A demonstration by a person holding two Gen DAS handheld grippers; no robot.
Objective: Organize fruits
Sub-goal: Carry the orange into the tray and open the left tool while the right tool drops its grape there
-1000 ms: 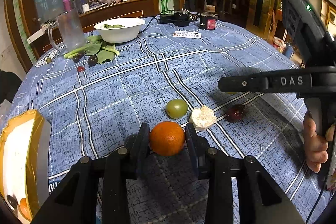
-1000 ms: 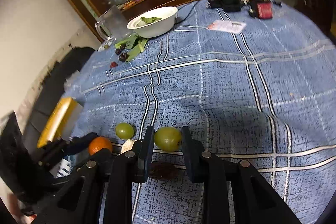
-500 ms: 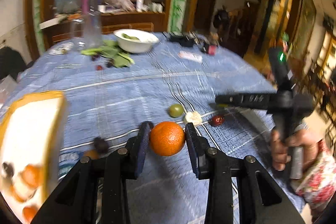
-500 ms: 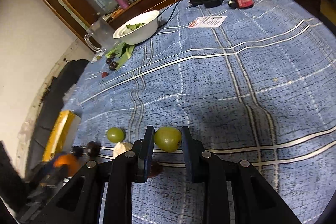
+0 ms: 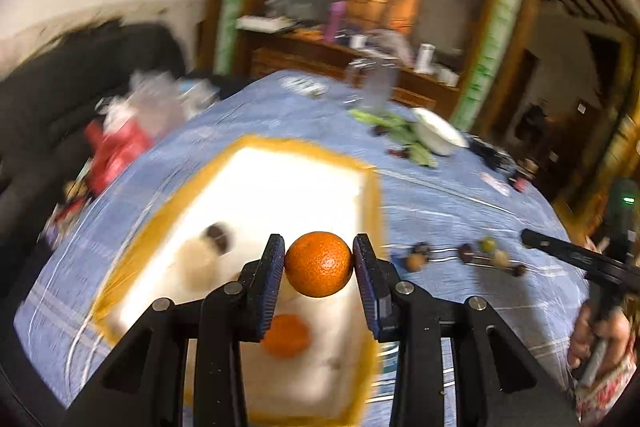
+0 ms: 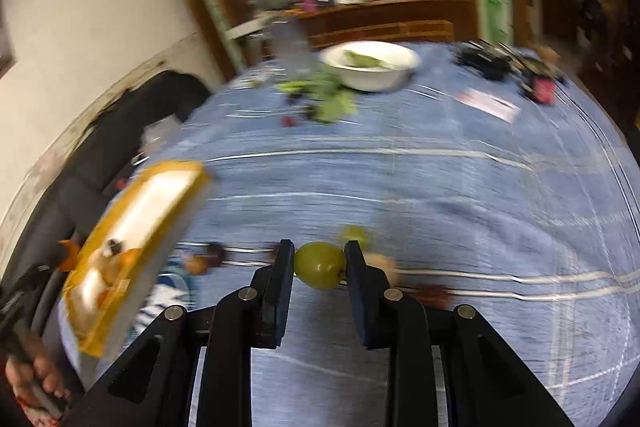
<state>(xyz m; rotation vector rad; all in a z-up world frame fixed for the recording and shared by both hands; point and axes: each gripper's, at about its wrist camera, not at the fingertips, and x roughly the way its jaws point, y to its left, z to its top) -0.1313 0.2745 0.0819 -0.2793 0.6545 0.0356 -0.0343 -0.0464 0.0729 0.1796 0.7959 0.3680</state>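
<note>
My left gripper (image 5: 319, 263) is shut on an orange (image 5: 319, 263) and holds it above a white box with a yellow rim (image 5: 304, 183). Inside the box lie another orange (image 5: 286, 335), a dark round fruit (image 5: 218, 235) and a pale one (image 5: 195, 261). My right gripper (image 6: 319, 265) is shut on a green fruit (image 6: 319, 265), lifted over the blue tablecloth (image 6: 400, 187). The same box (image 6: 136, 227) shows at the left of the right wrist view. Several small fruits lie in a row on the cloth, among them a second green fruit (image 6: 354, 235).
A white bowl (image 6: 370, 65) with greens, loose green leaves (image 6: 334, 103), a clear jug (image 6: 292, 43) and dark gadgets (image 6: 504, 65) stand at the far side of the table. A red bag (image 5: 114, 147) sits beyond the table's left edge. A hand (image 5: 600, 335) grips the right tool.
The left gripper swung left with the orange, from beside the fruit row to over the box, and rolled. The right gripper rose a little with the green fruit still in it.
</note>
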